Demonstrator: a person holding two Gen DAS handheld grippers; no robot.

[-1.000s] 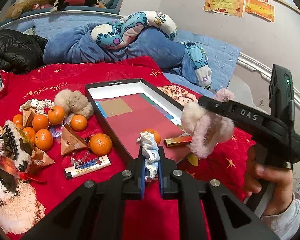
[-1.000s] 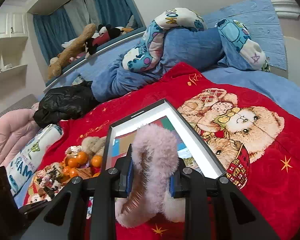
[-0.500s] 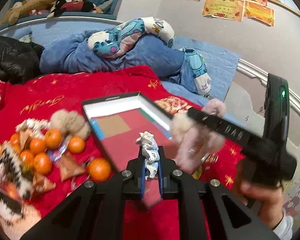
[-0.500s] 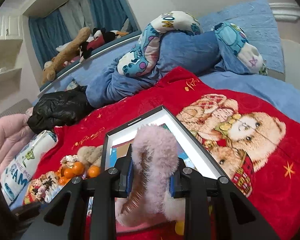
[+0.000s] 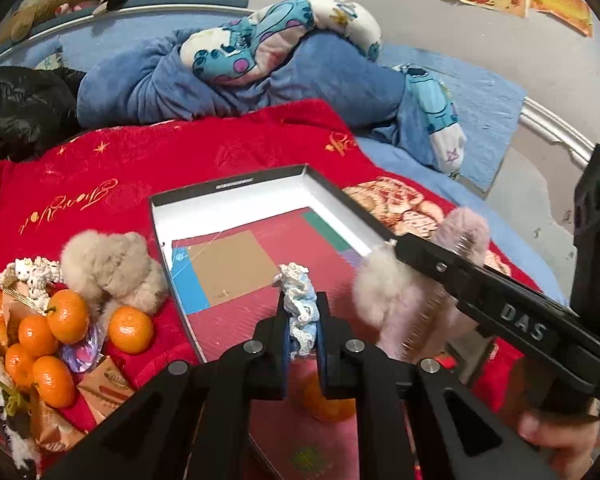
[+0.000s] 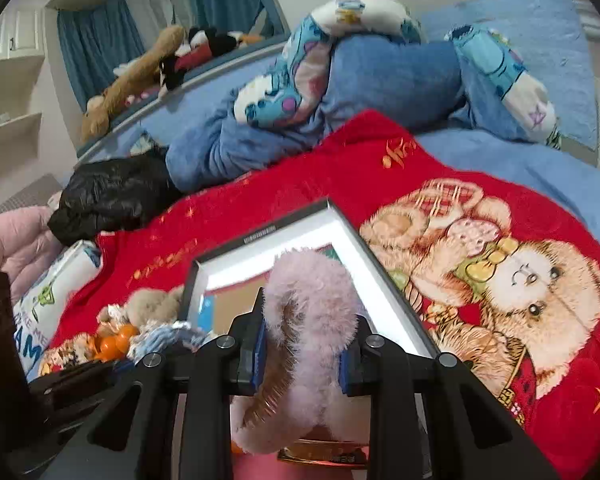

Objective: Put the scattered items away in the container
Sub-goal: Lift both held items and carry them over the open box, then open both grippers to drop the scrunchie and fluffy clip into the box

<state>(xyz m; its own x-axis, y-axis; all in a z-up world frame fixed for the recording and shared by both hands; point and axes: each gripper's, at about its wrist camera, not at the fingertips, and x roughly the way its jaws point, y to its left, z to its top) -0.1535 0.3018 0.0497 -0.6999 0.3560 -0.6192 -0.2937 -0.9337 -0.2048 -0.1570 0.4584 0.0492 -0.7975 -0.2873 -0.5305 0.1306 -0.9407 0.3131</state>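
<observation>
A: Landmark taken: the box (image 5: 236, 190), black-rimmed, white inside, laid open on the red blanket (image 5: 204, 148). State of the left gripper (image 5: 303, 318)?

B: Pressed together on a white-and-blue scrunchie (image 5: 298, 296), which is held above the box's near half. An orange (image 5: 326, 400) is seen in the box below it, partly hidden by the fingers.

A: Right gripper (image 6: 302, 350)?

B: Clamped on a pink furry clip (image 6: 312, 320). In the left view the clip (image 5: 404, 300) is held over the box's right edge, just right of the scrunchie. Whether the two items touch cannot be told.

A: Items outside the box?

B: All noted left of the box: a beige pompom (image 5: 112, 268) just beside its left wall, a loose orange (image 5: 131, 329) near it, further oranges (image 5: 40, 344) piled farther left with wrapped snacks (image 5: 104, 380) and a white lace piece (image 5: 32, 276).

A: Anything else in the box?

B: A gold-coloured bar (image 6: 324, 452) is seen under the clip, at the near end.
</observation>
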